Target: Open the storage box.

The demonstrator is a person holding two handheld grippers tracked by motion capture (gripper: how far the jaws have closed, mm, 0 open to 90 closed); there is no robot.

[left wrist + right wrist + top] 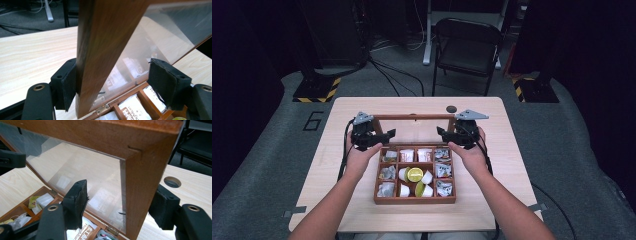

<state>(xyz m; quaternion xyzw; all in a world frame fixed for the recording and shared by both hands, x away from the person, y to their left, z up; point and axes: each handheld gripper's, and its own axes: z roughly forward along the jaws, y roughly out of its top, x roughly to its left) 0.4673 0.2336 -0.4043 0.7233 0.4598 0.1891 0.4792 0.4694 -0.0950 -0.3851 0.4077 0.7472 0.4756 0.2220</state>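
Each hand-held gripper (384, 137) (443, 134) seemingly straddles a lid (414, 117) side rail loosely.

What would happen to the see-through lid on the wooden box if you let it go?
The lid stands up on small hinges, so it would probably swing shut or flop backward. Its wooden frame looks stiff, so it should not bend. The clear pane seems smooth and may scratch or crack if it slams onto the box.
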